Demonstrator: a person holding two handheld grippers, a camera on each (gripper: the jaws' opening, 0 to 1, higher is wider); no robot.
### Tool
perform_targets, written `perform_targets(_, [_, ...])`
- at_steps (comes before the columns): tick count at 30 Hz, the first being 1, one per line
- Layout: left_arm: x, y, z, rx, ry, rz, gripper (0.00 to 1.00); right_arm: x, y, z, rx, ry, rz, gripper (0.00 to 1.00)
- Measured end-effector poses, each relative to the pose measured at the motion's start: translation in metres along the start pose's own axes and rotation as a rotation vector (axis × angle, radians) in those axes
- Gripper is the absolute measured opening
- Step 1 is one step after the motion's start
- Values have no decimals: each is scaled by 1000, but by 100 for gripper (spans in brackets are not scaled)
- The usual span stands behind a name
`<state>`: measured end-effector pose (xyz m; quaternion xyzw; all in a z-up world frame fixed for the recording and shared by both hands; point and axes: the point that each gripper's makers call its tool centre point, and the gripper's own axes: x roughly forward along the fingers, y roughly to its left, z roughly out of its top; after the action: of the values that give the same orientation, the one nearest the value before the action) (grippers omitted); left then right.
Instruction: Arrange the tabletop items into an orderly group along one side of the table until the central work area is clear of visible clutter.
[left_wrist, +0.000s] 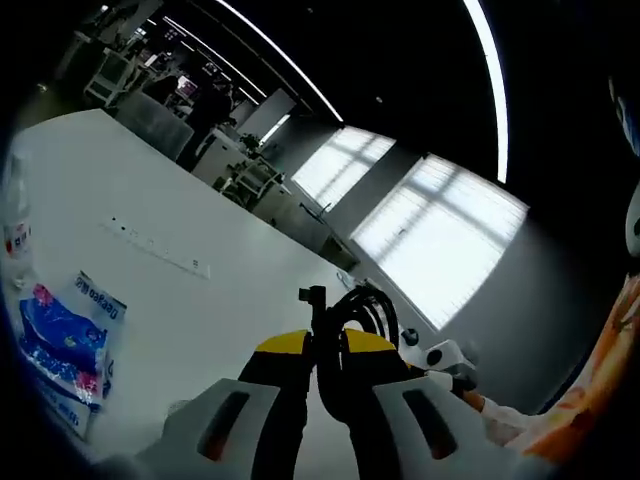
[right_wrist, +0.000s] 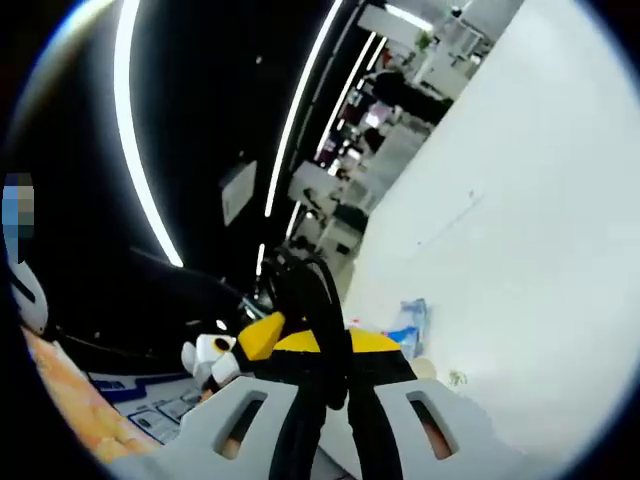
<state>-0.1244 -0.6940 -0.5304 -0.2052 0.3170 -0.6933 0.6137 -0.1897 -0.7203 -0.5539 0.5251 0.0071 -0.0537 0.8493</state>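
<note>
While both views are tilted hard, the grips read clearly enough: left gripper (left_wrist: 318, 400) has its jaws pinched nearly together on a black and yellow object (left_wrist: 345, 345), looks like a coil of black cable over a yellow body, held just past the fingertips. Right gripper (right_wrist: 332, 405) is likewise closed tight on the same sort of black and yellow object (right_wrist: 300, 335), black loops rising above the yellow part.

Left gripper view: white table (left_wrist: 200, 270) spreads out behind. A blue and white packet (left_wrist: 65, 345) with printed text lies flat at the near left, and a clear bottle (left_wrist: 15, 225) with a red label stands just beyond it at the left edge. A white and black device (left_wrist: 440, 357) sits right of the held object, next to an orange patterned sleeve (left_wrist: 590, 390).

Right gripper view: a small blue packet (right_wrist: 410, 325) lies on the white table (right_wrist: 530, 220) just right of the held object. A white and black device (right_wrist: 205, 355) is at its left, orange fabric (right_wrist: 60, 400) nearer.
</note>
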Motion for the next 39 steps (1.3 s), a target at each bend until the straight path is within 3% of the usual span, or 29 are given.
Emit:
perform_targets(3, [0,-2,0,46,11,-3,9,0,-1,1,12,10,1,2])
perform_targets(8, [2,2,0,31,0,-9,11,-1,12,5,35,12,61,2])
perform_targets(11, [3,5,-7,-12,16,-13,27,-4,22,12,9,-5,97,1])
perform_targets(14, [8,7,-22,-131,53,-26,56,-6,27,17,19,-9,126,1])
perform_targets(15, [10,8,-31,-185,72,-32,64,-8,32,20,44,-20,154,1])
perform_targets(16, [11,4,-35,-228,82,-51,66,-9,39,23,67,-37,187,1])
perform_targets(19, [15,-18,-37,-364,69,-165,59,-13,54,26,105,-41,261,1])
perform_targets(21, [17,-22,-39,-376,77,-188,51,-17,69,28,103,-40,324,1])
perform_targets(22, [17,-35,-30,-407,36,-251,43,-17,68,29,71,-53,312,1])
perform_targets(23, [16,-44,-25,-426,24,-299,28,-17,69,28,80,-53,300,1])
perform_targets(26, [16,-46,-23,-403,25,-287,20,-20,56,37,125,-108,254,1])
perform_targets(29, [16,-47,-21,-343,26,-282,10,-19,27,31,76,-99,101,2])
perform_targets(31, [16,-53,-22,-303,24,-296,3,-18,17,26,45,-103,38,4])
perform_targets(32, [18,-45,-23,-248,22,-246,2,-17,20,25,61,-126,56,4])
perform_targets(33, [18,-44,-24,-251,29,-242,2,-17,20,24,89,-135,63,6])
perform_targets(35, [14,-49,-19,-299,7,-292,1,-17,21,20,157,-139,93,11])
perform_targets(39, [15,-43,-18,-306,-5,-265,1,-12,12,12,232,-138,72,39])
